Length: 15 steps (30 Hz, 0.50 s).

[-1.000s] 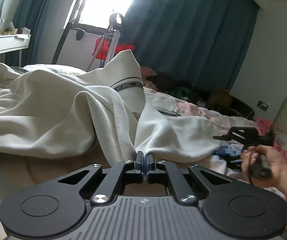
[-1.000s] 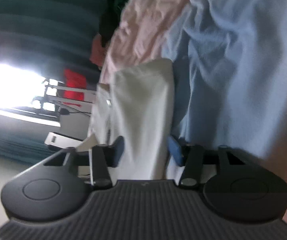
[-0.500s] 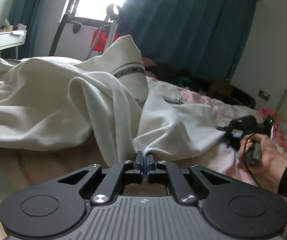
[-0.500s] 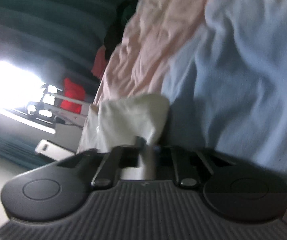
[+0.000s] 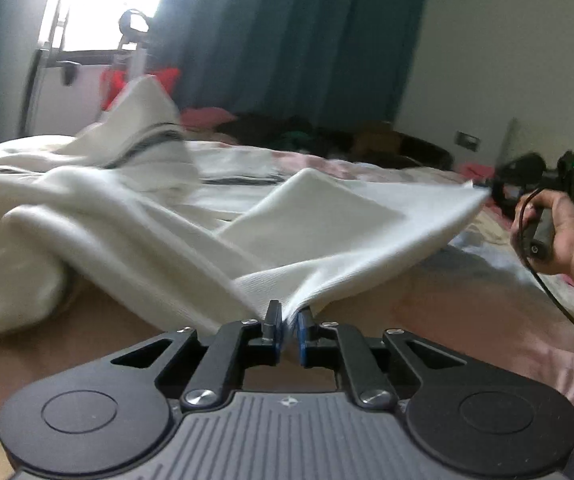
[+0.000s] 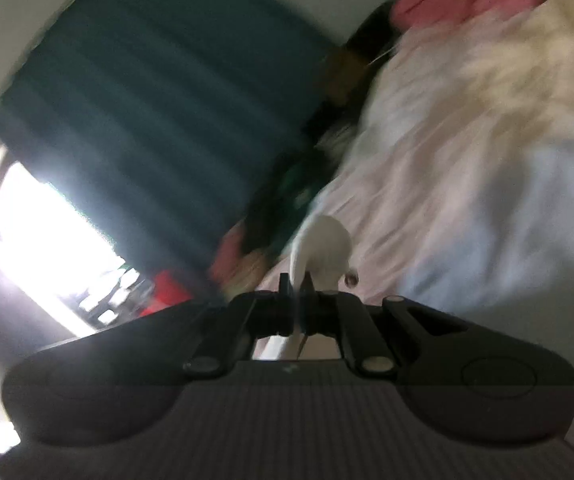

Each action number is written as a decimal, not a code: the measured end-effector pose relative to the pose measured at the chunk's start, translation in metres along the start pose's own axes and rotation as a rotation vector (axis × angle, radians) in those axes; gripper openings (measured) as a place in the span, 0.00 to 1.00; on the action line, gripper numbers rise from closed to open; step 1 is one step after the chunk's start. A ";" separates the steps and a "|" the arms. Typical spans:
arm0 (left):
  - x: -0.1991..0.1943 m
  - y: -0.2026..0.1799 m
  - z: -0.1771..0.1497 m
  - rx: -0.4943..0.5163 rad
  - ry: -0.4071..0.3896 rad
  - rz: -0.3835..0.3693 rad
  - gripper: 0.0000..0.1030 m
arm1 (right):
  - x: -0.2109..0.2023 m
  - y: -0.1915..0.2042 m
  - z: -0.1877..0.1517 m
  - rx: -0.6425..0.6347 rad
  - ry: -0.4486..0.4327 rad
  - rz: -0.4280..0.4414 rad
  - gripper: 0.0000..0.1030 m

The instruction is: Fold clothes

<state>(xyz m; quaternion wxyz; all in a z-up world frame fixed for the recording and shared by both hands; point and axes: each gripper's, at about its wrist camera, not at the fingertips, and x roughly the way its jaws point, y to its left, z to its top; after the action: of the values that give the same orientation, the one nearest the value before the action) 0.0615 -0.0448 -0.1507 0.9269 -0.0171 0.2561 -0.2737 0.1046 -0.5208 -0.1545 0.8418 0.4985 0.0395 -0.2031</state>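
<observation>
White knit fills my left view: the sweatshirt (image 5: 135, 216) lies spread across the bed (image 5: 427, 304), its hem stretched taut between my two tools. My left hand-held gripper (image 5: 287, 322) has its jaws opening, with cloth still pinched between the pads. Beyond the garment's far corner, my right hand-held gripper (image 6: 295, 284) is clamped on a bunched white fold, held in my right hand (image 5: 555, 232).
</observation>
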 end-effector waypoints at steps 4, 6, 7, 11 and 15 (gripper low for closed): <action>0.010 -0.012 -0.009 0.052 0.027 -0.013 0.09 | -0.014 -0.047 0.005 0.139 -0.001 -0.262 0.06; 0.014 -0.016 -0.014 0.082 0.039 -0.006 0.09 | -0.014 -0.061 0.001 0.159 0.021 -0.380 0.06; 0.015 -0.015 -0.015 0.096 0.040 -0.002 0.09 | -0.014 -0.065 -0.002 0.158 0.029 -0.413 0.06; 0.017 -0.013 -0.021 0.111 0.048 0.010 0.10 | -0.017 -0.064 -0.007 0.125 0.043 -0.500 0.10; 0.009 -0.016 -0.023 0.127 0.038 0.012 0.11 | -0.026 -0.041 -0.006 0.023 0.060 -0.514 0.21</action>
<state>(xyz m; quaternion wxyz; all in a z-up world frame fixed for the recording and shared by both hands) 0.0486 -0.0611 -0.1726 0.9227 0.0483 0.2560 -0.2841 0.0655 -0.5251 -0.1844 0.7552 0.4874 0.1878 -0.3960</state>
